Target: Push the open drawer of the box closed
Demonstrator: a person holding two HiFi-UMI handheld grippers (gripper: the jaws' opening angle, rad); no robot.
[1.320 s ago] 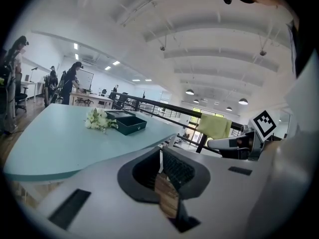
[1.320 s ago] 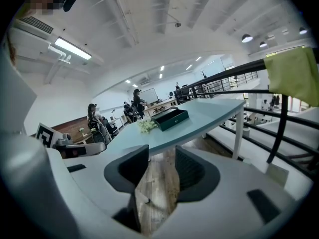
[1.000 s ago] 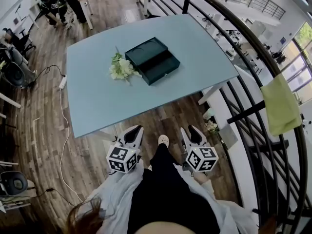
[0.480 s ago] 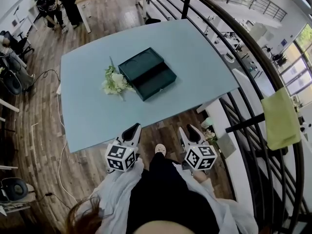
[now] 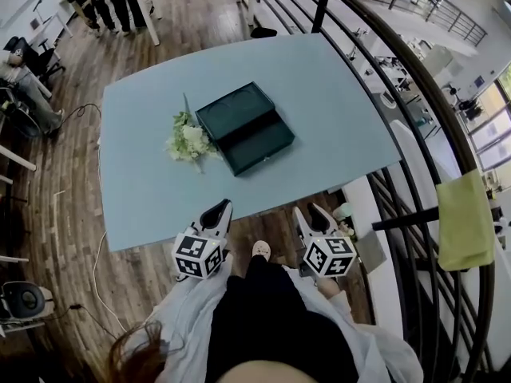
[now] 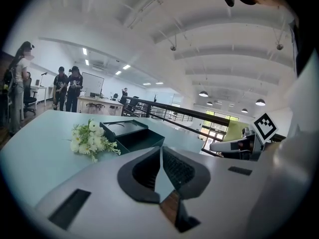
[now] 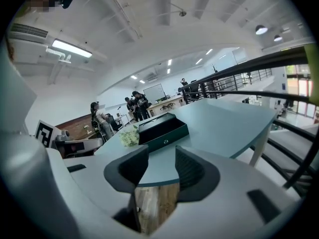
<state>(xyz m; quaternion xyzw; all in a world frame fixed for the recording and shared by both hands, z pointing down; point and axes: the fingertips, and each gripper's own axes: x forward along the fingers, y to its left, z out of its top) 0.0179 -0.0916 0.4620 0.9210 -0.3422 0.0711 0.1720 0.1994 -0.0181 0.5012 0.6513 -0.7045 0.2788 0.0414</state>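
Dark green box (image 5: 236,110): middle of tabletop (image 5: 335,102), drawer (image 5: 262,140) pulled out toward near edge, untouched. White flower bunch (image 5: 188,140): just beside box, toward left edge.
Left gripper (image 5: 221,208): tips together, empty.
Right gripper (image 5: 310,211): jaws apart, empty, same gap as a second ago.
Change: stepped closer; near edge now just ahead of both grippers. Approach only, by judgement; push not yet begun.

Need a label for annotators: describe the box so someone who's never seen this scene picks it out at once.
Start at the big light-blue table filling the middle of the head view. Near its centre lies a flat dark-green box, its drawer pulled out toward the person. It is the only dark, straight-edged thing there; its one neighbour, just to its left, is a small bunch of white flowers.
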